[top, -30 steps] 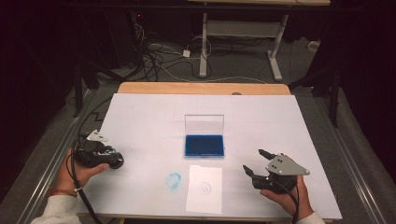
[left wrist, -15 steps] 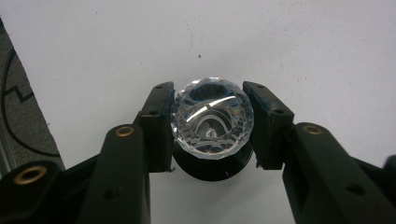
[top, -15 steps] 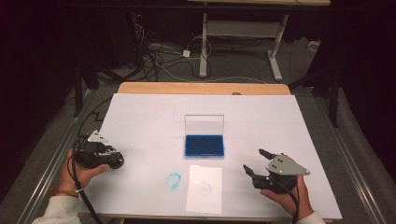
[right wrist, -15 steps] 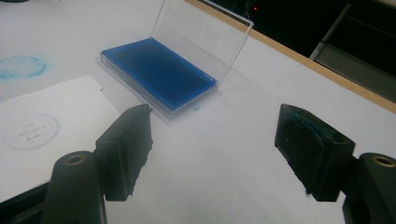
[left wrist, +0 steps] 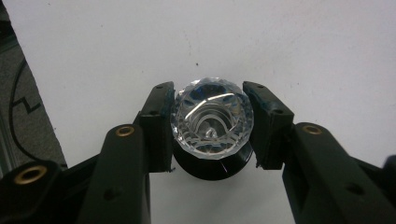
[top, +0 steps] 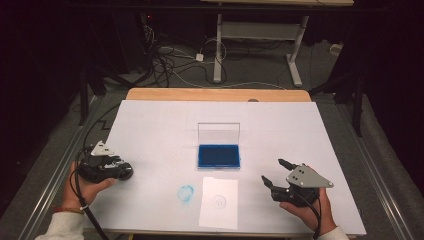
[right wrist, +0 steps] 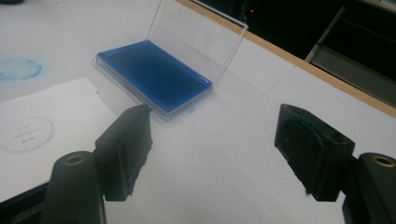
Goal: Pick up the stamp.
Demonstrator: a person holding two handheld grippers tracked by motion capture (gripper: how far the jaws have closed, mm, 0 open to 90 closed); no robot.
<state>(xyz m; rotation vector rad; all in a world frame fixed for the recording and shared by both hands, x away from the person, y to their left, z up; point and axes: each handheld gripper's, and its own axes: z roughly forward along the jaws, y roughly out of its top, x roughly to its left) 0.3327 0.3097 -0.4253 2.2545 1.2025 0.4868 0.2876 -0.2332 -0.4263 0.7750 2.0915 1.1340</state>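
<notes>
My left gripper (top: 123, 171) lies near the table's left edge, shut on a stamp (left wrist: 211, 119) with a clear faceted knob and a black base. In the left gripper view the jaws (left wrist: 208, 91) press on both sides of the knob. An ink pad (top: 218, 155) with blue ink sits mid-table in a clear case, its lid (top: 218, 134) standing upright. A white paper (top: 219, 202) with a small circle mark lies in front of it. My right gripper (top: 273, 170) hovers open to the right of the paper, nothing between its jaws (right wrist: 215, 116), which point toward the ink pad (right wrist: 154, 74).
A blue ink smudge (top: 186, 193) marks the white table cover (top: 160, 125) left of the paper. A wooden table edge (top: 215, 94) runs along the far side. Cables and a desk frame lie on the floor beyond.
</notes>
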